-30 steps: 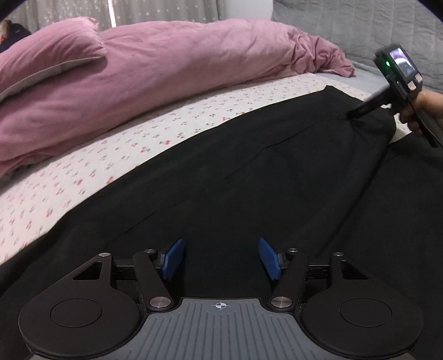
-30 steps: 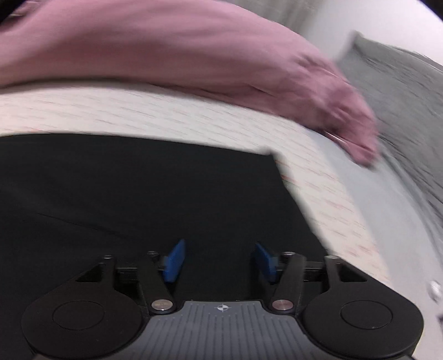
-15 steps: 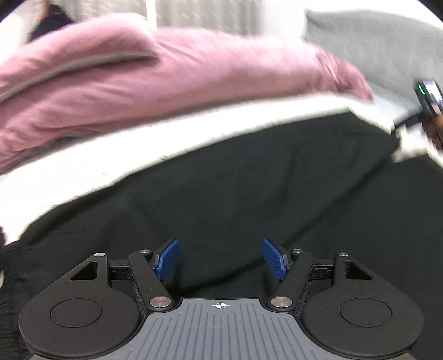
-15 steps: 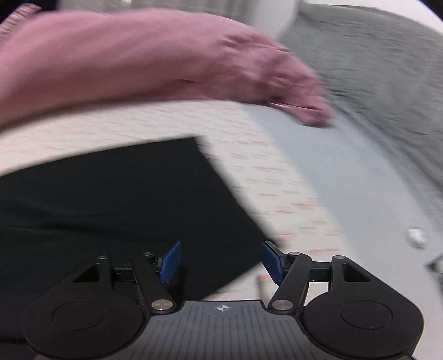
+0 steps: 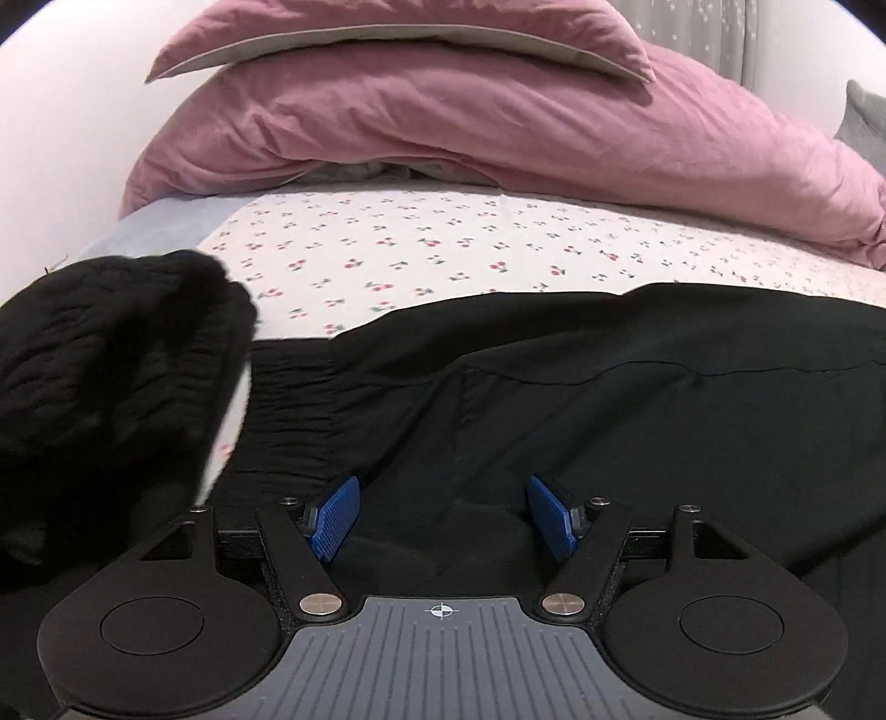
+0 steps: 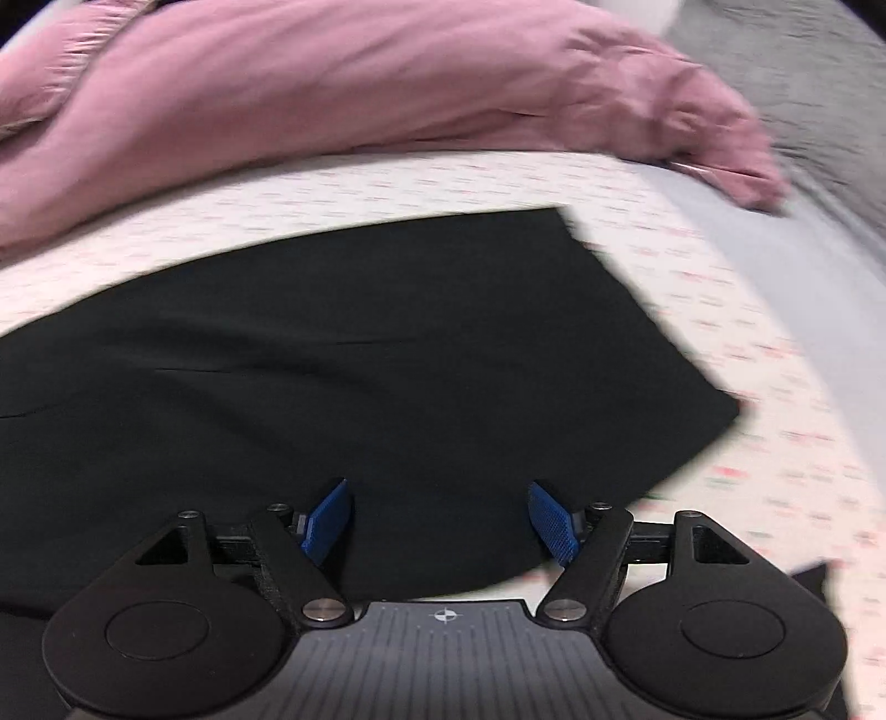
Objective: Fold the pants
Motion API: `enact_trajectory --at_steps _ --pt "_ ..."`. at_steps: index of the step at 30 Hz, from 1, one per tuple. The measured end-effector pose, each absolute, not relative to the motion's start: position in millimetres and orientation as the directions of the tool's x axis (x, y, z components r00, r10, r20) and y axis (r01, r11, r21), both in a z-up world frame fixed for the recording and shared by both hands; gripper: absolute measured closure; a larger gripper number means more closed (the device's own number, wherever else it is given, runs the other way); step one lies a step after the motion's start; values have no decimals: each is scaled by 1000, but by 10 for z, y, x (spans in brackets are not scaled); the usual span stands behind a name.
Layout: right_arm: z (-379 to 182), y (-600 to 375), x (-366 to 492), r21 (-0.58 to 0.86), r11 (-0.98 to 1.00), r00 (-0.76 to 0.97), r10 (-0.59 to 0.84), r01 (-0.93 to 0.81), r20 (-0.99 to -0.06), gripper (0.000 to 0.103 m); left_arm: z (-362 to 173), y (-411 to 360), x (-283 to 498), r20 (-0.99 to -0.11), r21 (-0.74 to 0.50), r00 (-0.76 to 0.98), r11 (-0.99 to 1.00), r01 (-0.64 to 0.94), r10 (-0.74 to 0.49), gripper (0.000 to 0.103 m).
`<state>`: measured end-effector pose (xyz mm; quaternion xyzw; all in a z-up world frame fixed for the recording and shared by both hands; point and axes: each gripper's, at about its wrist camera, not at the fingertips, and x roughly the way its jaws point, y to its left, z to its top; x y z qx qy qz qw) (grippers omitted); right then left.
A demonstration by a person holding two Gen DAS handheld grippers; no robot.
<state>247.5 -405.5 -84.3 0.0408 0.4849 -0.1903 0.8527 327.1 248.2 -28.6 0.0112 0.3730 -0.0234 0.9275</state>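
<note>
Black pants (image 5: 609, 421) lie spread across the bed. Their gathered elastic waistband (image 5: 288, 399) shows at the left of the left wrist view, with a bunched black part (image 5: 111, 360) raised beside it. My left gripper (image 5: 443, 518) hovers open just over the fabric near the waistband, with nothing pinched. In the right wrist view the leg end of the pants (image 6: 387, 360) finishes in a straight hem (image 6: 653, 332). My right gripper (image 6: 440, 520) hangs low over that leg end, its jaws opening, blue pads apart and not pressing on cloth.
A pink duvet (image 5: 498, 127) with a pink pillow (image 5: 398, 27) on top fills the far side of the bed. The cherry-print sheet (image 5: 443, 249) lies bare between duvet and pants. A grey quilted cover (image 6: 819, 72) lies at the right.
The left gripper swept left along the pants from the leg to the waistband, and the other gripper dropped out of its view. The right gripper shifted slightly by the hem end.
</note>
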Motion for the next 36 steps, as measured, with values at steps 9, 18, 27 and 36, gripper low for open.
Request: enact_trajectory --at_steps 9,18,27,36 --pt "-467 -3861 2149 -114 941 506 -270 317 -819 30 -22 2169 2958 -685 -11 727 999 51 -45 21" --pt "5 -3113 2297 -60 996 601 -89 68 -794 12 171 1786 3079 -694 29 710 981 193 -119 9" --pt "-101 -2278 2917 -91 988 585 1 -127 -811 10 219 2012 3626 -698 145 716 974 176 -26 9" --pt "-272 -1484 3427 -120 963 566 39 -242 -824 11 -51 2073 4130 -733 261 680 911 319 -28 11"
